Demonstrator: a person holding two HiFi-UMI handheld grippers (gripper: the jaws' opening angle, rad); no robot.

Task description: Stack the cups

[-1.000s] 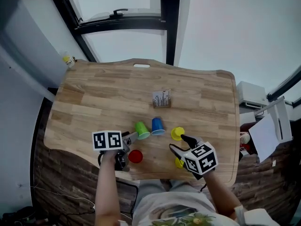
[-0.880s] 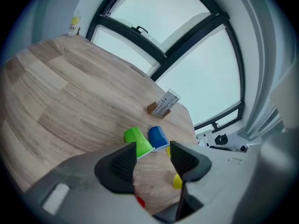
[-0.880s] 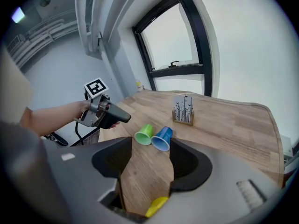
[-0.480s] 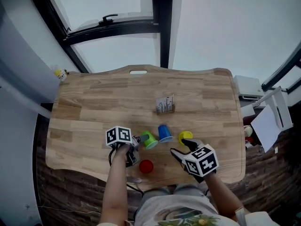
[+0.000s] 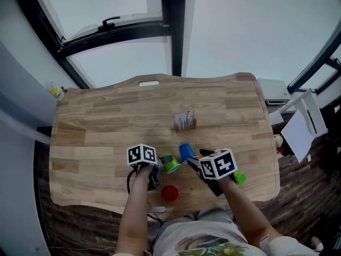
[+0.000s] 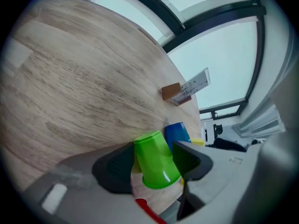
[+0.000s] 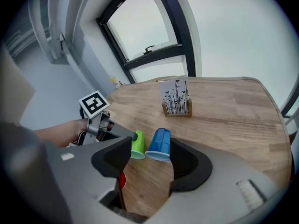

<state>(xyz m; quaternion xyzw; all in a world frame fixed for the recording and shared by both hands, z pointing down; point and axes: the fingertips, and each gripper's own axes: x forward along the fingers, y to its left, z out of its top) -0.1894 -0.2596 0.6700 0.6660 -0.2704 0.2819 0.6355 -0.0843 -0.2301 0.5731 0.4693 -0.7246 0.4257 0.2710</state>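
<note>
**Two claws close in on neighbouring cups**

On the desk [image 5: 106,127], the left claw [image 6: 153,148] straddles the green cup [image 6: 155,160], which stands mouth-down. Its jaws have just been opening. They sit spread on either side of the cup, and no firm pinch shows yet. The right claw [image 7: 150,148] is spread too. The blue cup [image 7: 159,143], also mouth-down, is just ahead of its tips and nearer the right-hand jaw. The green and blue cups stand just beside each other. A red cup [image 5: 170,193] sits nearer the person, apart from both.

The step in hand looks like taking hold of the green cup so it can go over another.

- **Grip:** The cup should be centred between the pads first. The jaws should close on the mid-wall rather than on the flared rim, where a grip would likely slip.
- **Pressure:** A light squeeze seems wise, since thin plastic probably flexes.
- **Lift:** The blue cup is so close that the lift should go straight up to avoid knocking it.
- **Spacing:** The claws work near each other, so one should hold off or steady its cup while the other moves.
- **Placing:** The cup should come down square over its target so that it nests.
</note>
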